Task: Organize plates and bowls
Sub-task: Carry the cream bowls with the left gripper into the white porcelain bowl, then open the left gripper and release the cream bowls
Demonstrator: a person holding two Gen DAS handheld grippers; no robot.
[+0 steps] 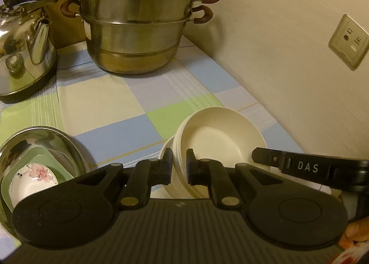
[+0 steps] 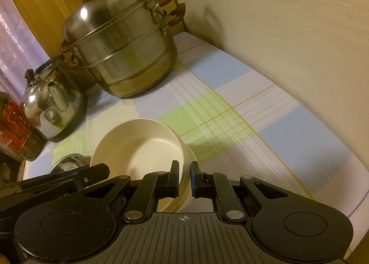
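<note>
Left wrist view: the left gripper is clamped on the near-left rim of the cream bowl stack, one finger outside the wall and one inside. The right gripper enters from the right edge and reaches the stack's opposite rim. The stack tilts slightly and sits above the checked tablecloth, close to the wall; contact with the cloth cannot be determined. At lower left, a steel basin holds a green dish and a floral bowl. A steel steamer pot stands at the rear, with a kettle to its left. A fingertip shows at the lower right corner.

Right wrist view: the right gripper is clenched on the stack's near-right rim, pinching the nested walls between its pads. The left gripper is visible at the left, at the far rim. The steamer pot and kettle stand behind; a red tin is at the left edge.
</note>
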